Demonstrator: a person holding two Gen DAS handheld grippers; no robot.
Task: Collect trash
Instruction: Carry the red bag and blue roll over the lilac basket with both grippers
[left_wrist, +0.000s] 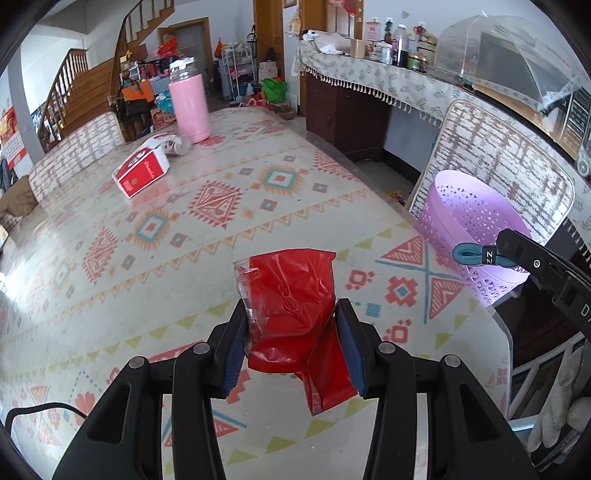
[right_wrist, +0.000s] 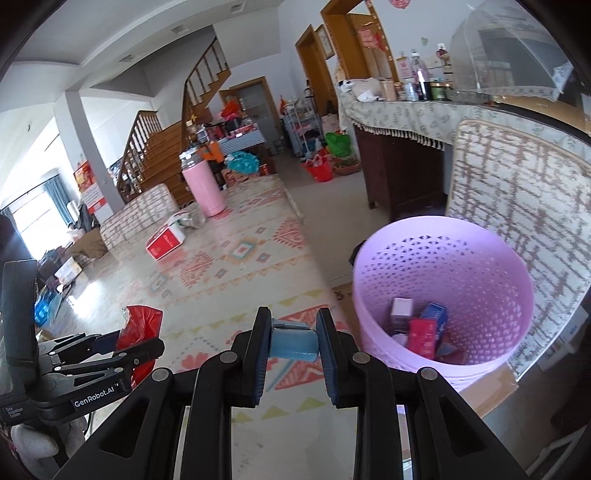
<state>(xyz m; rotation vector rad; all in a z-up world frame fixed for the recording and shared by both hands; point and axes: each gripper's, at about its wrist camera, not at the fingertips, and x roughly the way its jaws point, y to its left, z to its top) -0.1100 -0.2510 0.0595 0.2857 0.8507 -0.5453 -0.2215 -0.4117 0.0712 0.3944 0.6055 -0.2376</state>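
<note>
Gripping a red wrapper (left_wrist: 291, 306) and blue packet (right_wrist: 293, 341), both hand-held grippers near the table edge (left_wrist: 495, 317).

On the patterned table (left_wrist: 110, 288) stood one tall pink metal tumbler (left_wrist: 190, 105) near the far edge, with one red-and-white cardboard box (left_wrist: 141, 176) beside it. One lilac perforated plastic basket (right_wrist: 443, 291) off the table's right edge held about four small boxes (right_wrist: 421, 332).
</note>
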